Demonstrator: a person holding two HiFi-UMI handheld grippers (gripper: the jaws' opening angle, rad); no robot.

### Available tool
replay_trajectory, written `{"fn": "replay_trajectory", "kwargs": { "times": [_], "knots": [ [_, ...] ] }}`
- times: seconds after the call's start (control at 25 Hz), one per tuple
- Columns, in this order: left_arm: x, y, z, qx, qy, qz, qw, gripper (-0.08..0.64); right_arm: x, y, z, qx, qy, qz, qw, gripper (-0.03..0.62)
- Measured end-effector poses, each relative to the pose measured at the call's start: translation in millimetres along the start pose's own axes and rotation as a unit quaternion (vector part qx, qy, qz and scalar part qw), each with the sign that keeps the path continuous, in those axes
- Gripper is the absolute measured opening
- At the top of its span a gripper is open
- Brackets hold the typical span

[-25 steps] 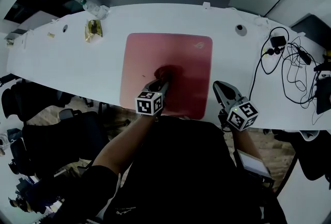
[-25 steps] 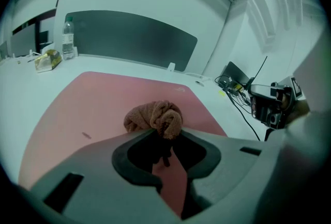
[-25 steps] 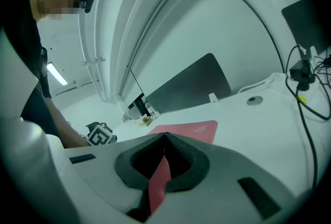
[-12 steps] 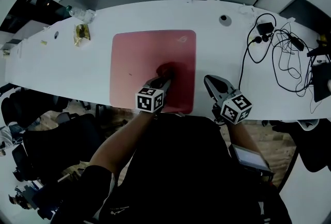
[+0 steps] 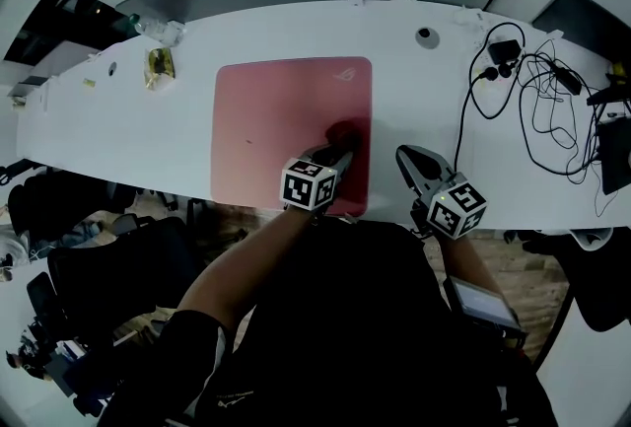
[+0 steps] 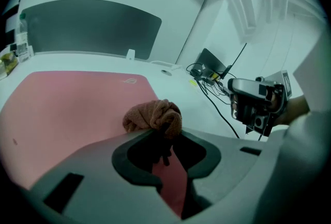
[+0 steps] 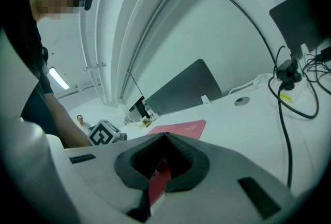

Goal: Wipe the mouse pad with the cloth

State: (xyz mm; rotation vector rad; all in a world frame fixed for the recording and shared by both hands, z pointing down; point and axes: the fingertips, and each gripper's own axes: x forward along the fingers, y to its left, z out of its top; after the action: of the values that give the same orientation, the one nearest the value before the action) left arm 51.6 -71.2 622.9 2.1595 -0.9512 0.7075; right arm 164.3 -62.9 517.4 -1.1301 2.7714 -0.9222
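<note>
**A:** Sliding toward 3 o'clock, the left gripper (image 5: 338, 154) has carried the cloth (image 5: 342, 133) from the middle of the pad to near its right edge. The right gripper (image 5: 405, 156) has hardly shifted.

**B:** So what's the layout, biggest thing first?

**A:** A long white desk (image 5: 128, 134) runs across the view. The red mouse pad (image 5: 276, 119) lies flat on it, with its 6 o'clock edge close to the desk's near edge. I'd guess that's so the person can reach all of it.

**B:** And the left gripper?

**A:** Its jaws are clamped on the brown cloth. The cloth is bunched into a wad that sticks out past the tips and rests on the pad at the 3 o'clock side. Bunched up like that, it probably works as a soft pad to push along.

**B:** Is the right one doing anything?

**A:** No. Its jaws are closed together with nothing between them. It sits off the pad at about 4 o'clock, over bare desk, likely parked there to stay clear of the wiping.

**B:** Anything nearby that could get in the way?

**A:** The black cables (image 5: 537, 109) are at 2 o'clock and well apart from the pad. A snack packet (image 5: 158, 63) lies at 10 o'clock, also off the pad. The 9 o'clock half of the pad appears open for further strokes.
</note>
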Motion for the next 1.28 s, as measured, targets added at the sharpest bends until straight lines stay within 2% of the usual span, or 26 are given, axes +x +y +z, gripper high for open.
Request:
{"fn": "replay_trajectory", "kwargs": {
  "times": [0.16, 0.44, 0.64, 0.8, 0.92, 1.04, 1.28],
  "knots": [
    [11, -17, 4, 0.008, 0.003, -0.025, 0.9997, 0.097, -6, -4, 0, 0.002, -0.003, -0.008, 1.000, 0.026],
    [24, -41, 10, -0.007, 0.005, -0.073, 0.9973, 0.097, -12, -9, 0, 0.004, -0.001, -0.016, 1.000, 0.026],
    [21, -54, 29, -0.005, -0.016, -0.094, 0.9954, 0.097, -10, -13, 8, 0.005, -0.009, -0.018, 1.000, 0.026],
    [24, -45, 49, -0.007, -0.041, -0.083, 0.9957, 0.097, -13, -16, 13, 0.007, -0.016, -0.026, 0.999, 0.026],
    [32, -24, 59, -0.038, -0.049, -0.064, 0.9960, 0.098, -17, -17, 10, 0.010, -0.014, -0.032, 0.999, 0.026],
    [39, -3, 60, -0.063, -0.050, -0.037, 0.9961, 0.098, -21, -22, 6, 0.014, -0.011, -0.033, 0.999, 0.026],
    [48, 5, 48, -0.064, -0.033, -0.010, 0.9973, 0.097, -35, -30, 5, 0.014, -0.005, -0.044, 0.999, 0.026]
  ]
}}
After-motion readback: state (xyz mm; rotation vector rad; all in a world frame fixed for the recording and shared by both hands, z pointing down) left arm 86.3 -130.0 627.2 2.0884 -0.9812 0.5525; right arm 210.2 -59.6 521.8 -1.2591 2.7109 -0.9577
